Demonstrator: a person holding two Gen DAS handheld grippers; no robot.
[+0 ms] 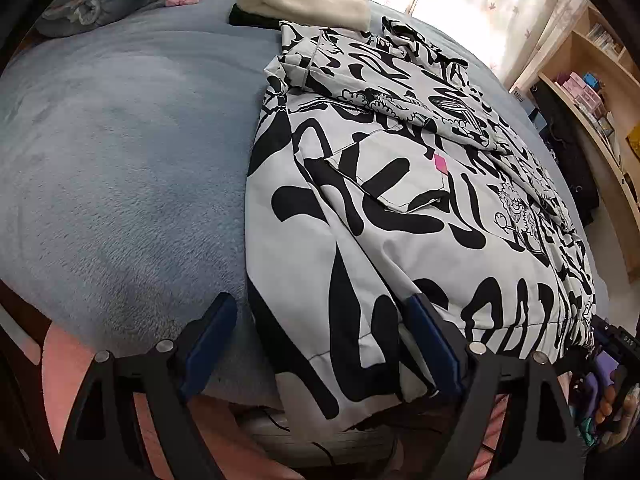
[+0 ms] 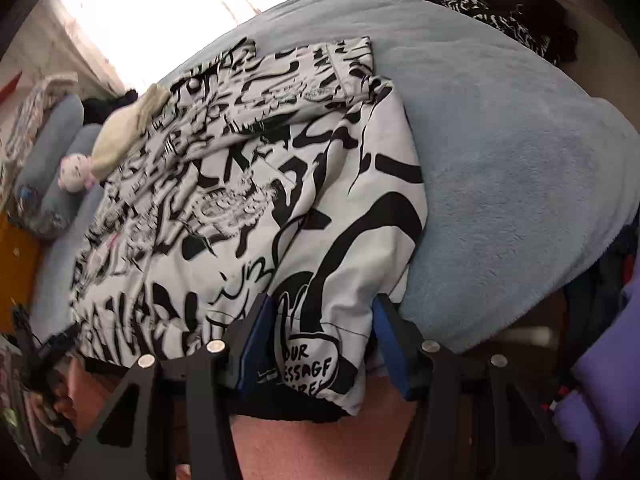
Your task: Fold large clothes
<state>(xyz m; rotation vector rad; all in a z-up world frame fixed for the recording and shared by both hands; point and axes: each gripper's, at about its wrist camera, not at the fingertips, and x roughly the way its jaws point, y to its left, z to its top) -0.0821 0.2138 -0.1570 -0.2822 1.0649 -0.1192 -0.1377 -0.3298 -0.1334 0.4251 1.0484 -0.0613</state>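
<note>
Working left to right, we note the left tongs (image 1: 320,344) spread wide over the near-left hem corner of the black-and-white printed jacket (image 1: 400,200), pads not pressing. The right tongs (image 2: 324,340) straddle the near-right corner, spread too, nothing pinched. The jacket lies on the blue bed (image 1: 120,160), sleeves seemingly folded in; we judge the hem-to-collar fold is still left. Only the left view shows the bookshelf (image 1: 592,92); only the right shows dark clothes (image 2: 520,20) beyond the bed.
</note>
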